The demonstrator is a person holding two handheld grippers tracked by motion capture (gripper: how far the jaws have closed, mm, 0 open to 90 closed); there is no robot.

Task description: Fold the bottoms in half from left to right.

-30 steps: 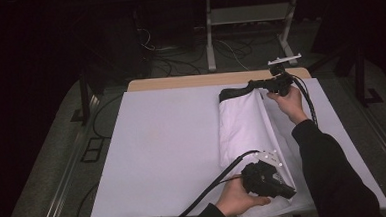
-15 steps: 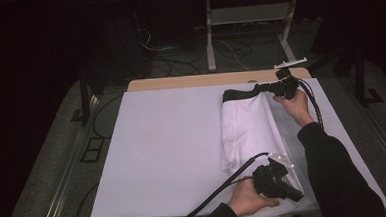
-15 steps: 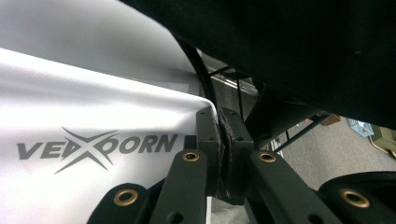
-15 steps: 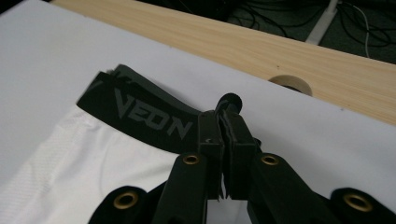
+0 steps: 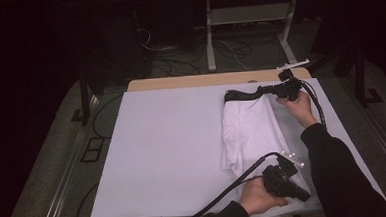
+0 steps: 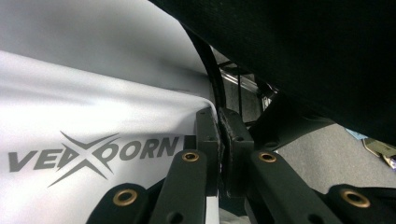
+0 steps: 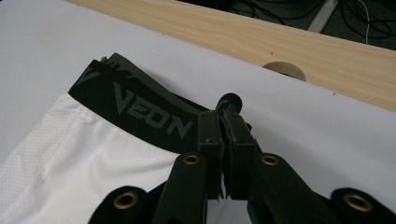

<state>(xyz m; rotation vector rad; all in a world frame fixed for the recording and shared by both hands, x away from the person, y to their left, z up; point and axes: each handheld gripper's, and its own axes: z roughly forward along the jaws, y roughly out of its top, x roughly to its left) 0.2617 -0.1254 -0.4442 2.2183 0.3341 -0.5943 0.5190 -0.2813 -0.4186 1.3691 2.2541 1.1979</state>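
My right gripper [image 5: 280, 90] is extended far forward, arm stretched, jaws pressed together. My left gripper [image 5: 285, 180] sits low near my body, hand wrapped round its grip, jaws likewise closed tight, pointing rightward under my right forearm.

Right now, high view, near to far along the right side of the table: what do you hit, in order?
left gripper shut on the hem → white shorts → black waistband, pinched by the right gripper → bare wooden table edge → floor cables.
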